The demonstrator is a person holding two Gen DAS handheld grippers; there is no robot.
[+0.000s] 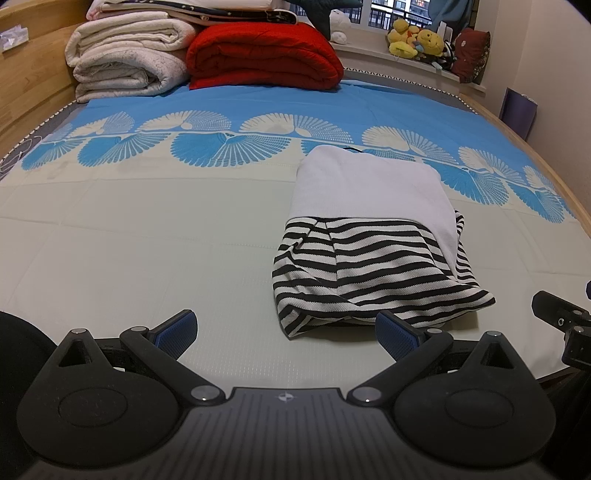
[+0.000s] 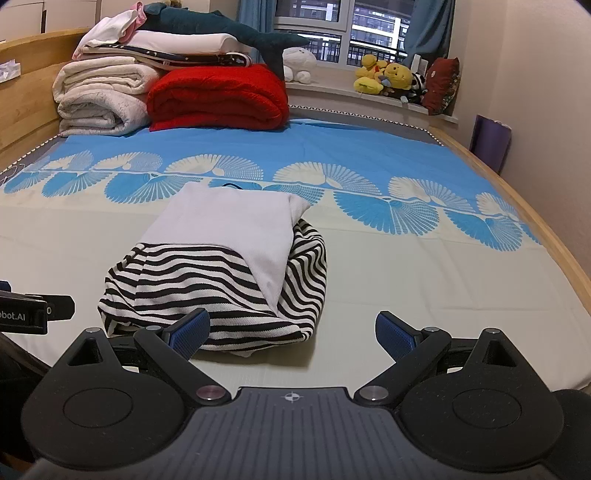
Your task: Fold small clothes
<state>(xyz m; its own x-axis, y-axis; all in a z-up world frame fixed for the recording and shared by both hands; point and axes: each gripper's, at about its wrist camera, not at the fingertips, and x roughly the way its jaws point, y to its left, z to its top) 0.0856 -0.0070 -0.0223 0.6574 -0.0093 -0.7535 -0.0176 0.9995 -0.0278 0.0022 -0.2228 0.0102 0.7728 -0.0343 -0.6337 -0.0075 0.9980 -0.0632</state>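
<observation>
The left gripper body reads "obot.AI".

This is a bedroom in a home: a wide bed with a wooden frame fills the view, spread with a cream and blue sheet printed with fan shapes. At eleven o'clock, against the wooden headboard, folded white blankets and a red quilt are stacked, with a plush shark lying on top. At one o'clock a window with blue curtains looks out on apartment blocks, and yellow stuffed toys sit on its sill.
</observation>
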